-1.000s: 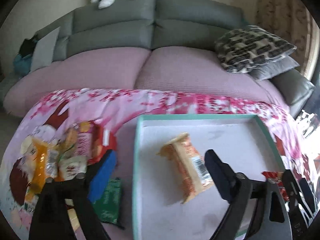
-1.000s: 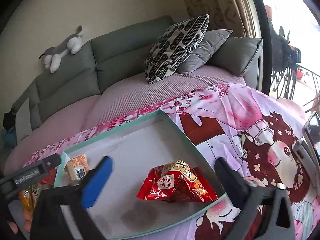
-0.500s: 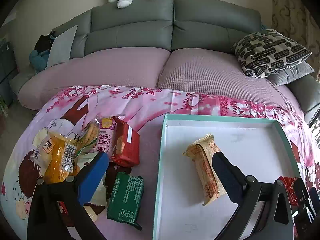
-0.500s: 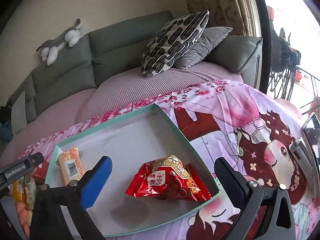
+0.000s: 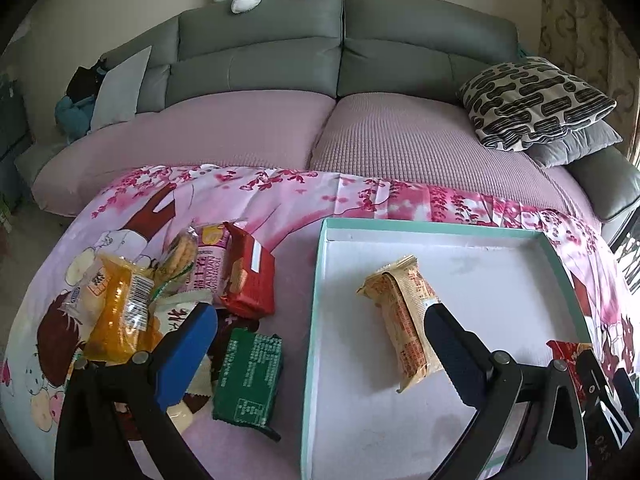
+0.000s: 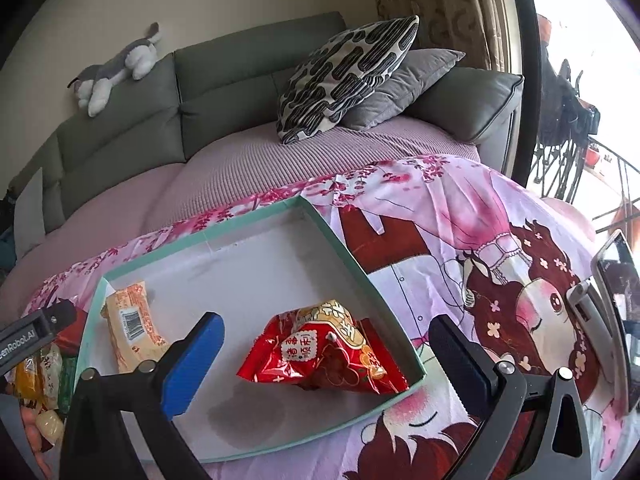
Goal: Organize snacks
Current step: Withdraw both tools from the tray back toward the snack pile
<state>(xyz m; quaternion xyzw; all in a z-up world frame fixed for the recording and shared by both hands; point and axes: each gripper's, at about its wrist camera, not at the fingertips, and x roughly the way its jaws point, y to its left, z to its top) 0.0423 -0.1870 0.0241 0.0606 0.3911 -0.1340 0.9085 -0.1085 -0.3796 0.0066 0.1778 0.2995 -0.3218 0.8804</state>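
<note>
Pink cartoon-print cloth covers the surface, grey sofa behind it with a patterned cushion at its right end. Teal-rimmed tray on the cloth's right half holds a beige snack pack near its left wall and a red snack bag at the near right corner. Loose snack pile left of the tray, partly hidden by the left gripper; count unclear. Left gripper and right gripper both spread wide, gripping nothing.

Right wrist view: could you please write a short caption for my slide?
Open right hand-held gripper above a teal-rimmed tray holding a red snack bag and an orange packet.
</note>
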